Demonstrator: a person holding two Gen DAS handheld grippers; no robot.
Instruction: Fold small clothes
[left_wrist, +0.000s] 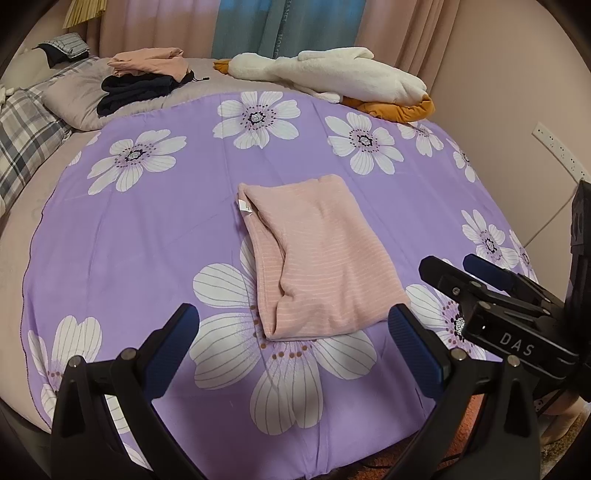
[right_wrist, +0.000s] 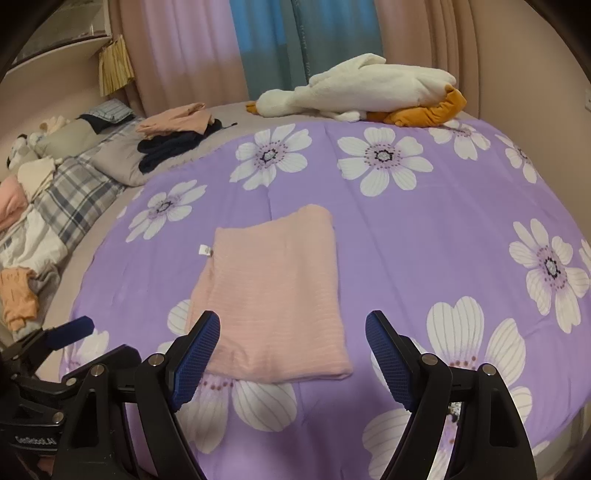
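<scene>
Folded pink ribbed garment (left_wrist: 317, 254), soft rectangle, flat on purple floral quilt (left_wrist: 147, 229), my left gripper (left_wrist: 295, 332) and right gripper (right_wrist: 291, 347) just before garment's near edge, both spread wide, pinching nothing

"DAS" in white caps on the black body of the right gripper (left_wrist: 476, 280), seen from the left wrist cam. White lettering on the left gripper (right_wrist: 70, 326) body, bottom-left of the right wrist cam: reads approx. "GenRobot.AI", small and partly cut by the frame edge, so not 100% sure. Vertical print on the blue-green curtain (left_wrist: 273, 29): looks like "HOME" plus more letters above, too blurred to read; same print in the right cam, illegible there. White tag (right_wrist: 205, 250) on the pink folded garment (right_wrist: 273, 295): some marks, too small to read.
</scene>
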